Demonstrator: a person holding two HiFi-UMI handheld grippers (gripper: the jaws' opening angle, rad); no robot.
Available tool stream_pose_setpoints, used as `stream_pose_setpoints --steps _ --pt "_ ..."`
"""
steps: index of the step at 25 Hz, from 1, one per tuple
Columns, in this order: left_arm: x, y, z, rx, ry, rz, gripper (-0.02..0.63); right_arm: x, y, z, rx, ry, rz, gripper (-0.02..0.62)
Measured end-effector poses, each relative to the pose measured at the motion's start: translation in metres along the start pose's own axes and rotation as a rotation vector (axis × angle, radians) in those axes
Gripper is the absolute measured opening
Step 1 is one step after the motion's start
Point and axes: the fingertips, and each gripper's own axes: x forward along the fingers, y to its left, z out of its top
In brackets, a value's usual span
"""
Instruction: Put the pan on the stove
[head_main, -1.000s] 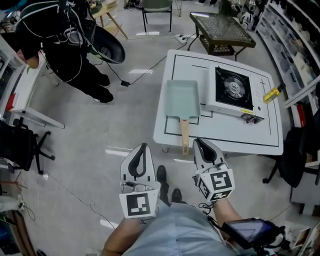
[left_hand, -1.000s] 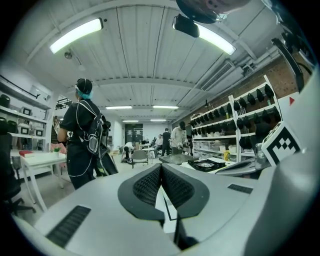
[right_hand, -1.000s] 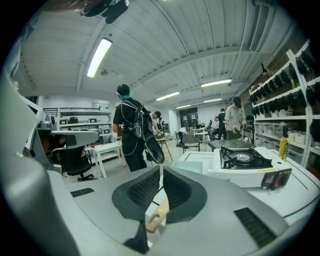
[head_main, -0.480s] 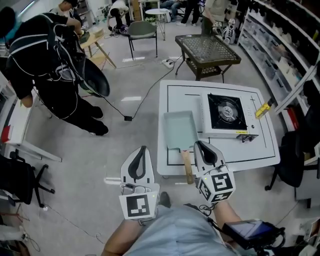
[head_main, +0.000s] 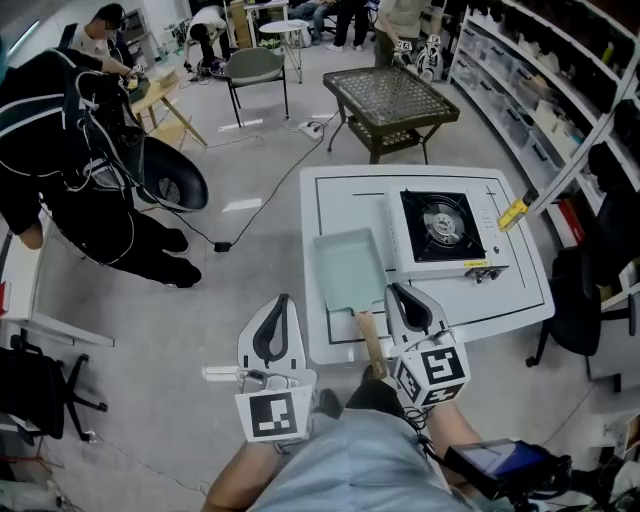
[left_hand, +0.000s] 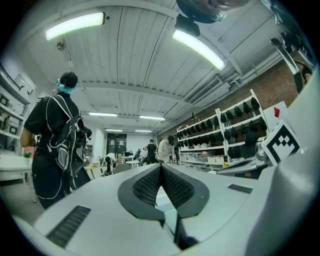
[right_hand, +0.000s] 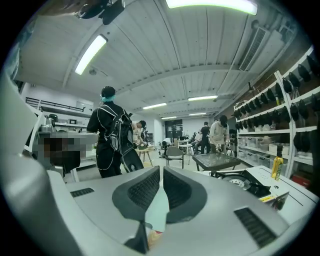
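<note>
Person in black (head_main: 70, 150) wearing a backpack stands far left, cable (head_main: 222, 245) trailing across the floor; dark mesh table (head_main: 390, 95) beyond the white surface (head_main: 510, 285), yellow object (head_main: 513, 213) at its right edge, grey chair (head_main: 255, 68) behind, shelves (head_main: 530, 90) right

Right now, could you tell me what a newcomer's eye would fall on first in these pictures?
Probably the pale green rectangular pan on the white table, lying just left of the portable stove, its wooden handle pointing toward the wearer. Next come the left gripper and right gripper, both shut and empty, near the table's front edge.
</note>
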Motion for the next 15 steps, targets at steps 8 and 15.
stream_pose_setpoints --steps 8,15 --pt "0.019 -0.006 -0.031 -0.029 0.079 -0.006 0.018 0.010 -0.014 -0.032 0.033 0.087 0.005 0.052" --pt "0.032 -0.012 -0.080 -0.039 0.197 0.003 0.018 0.016 -0.023 -0.094 0.141 0.209 0.055 0.052"
